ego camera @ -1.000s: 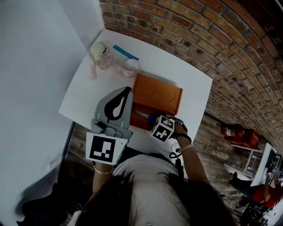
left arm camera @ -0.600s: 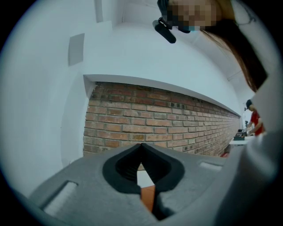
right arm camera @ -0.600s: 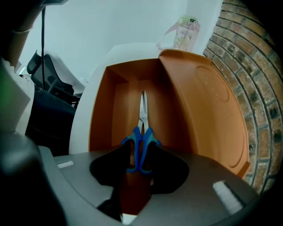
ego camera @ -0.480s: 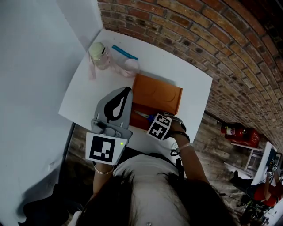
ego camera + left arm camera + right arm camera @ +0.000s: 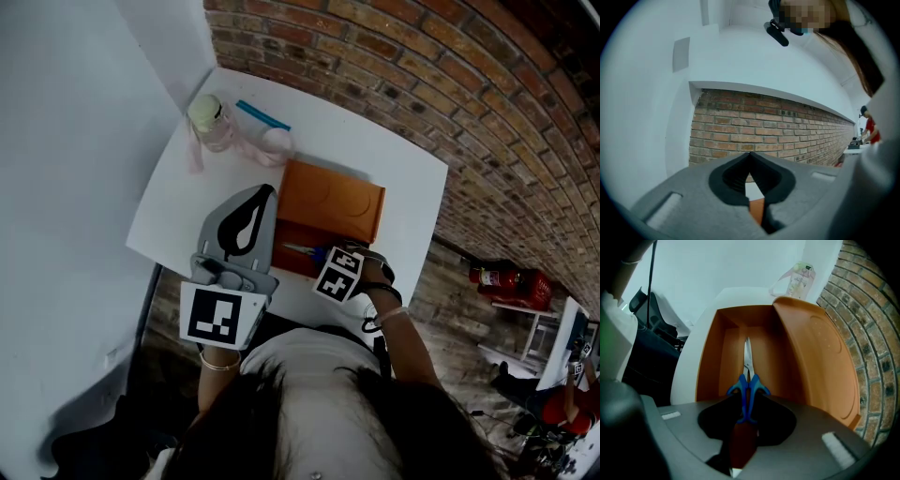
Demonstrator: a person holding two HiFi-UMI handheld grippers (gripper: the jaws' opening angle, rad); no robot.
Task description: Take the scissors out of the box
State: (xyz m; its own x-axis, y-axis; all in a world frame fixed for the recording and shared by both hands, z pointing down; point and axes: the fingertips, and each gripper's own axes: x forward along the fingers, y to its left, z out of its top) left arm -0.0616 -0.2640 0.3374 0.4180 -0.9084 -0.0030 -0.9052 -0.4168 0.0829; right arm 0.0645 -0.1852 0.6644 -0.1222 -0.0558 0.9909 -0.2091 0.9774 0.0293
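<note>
An orange box [image 5: 302, 234] lies open on the white table [image 5: 403, 169], its lid [image 5: 333, 199] swung back. Inside lie blue-handled scissors [image 5: 747, 376], blades pointing away; in the head view the scissors [image 5: 302, 249] show at the box's near end. My right gripper [image 5: 746, 417] points straight down into the box. Its jaws are closing, the pads pressing on the blue handles between them. In the head view the right gripper [image 5: 325, 255] is mostly hidden under its marker cube. My left gripper [image 5: 269, 193] hovers level by the box's left side, shut and empty; its tips [image 5: 750, 154] meet.
A small bottle [image 5: 210, 116] with a pink strap, a blue pen-like stick [image 5: 264, 113] and a pink round item [image 5: 277, 141] sit at the table's far left. A brick wall [image 5: 450, 84] runs behind the table. The bottle [image 5: 799, 278] stands beyond the box.
The right gripper's marker cube has shifted slightly left and nearer in the head view. The left gripper and the box have stayed put.
</note>
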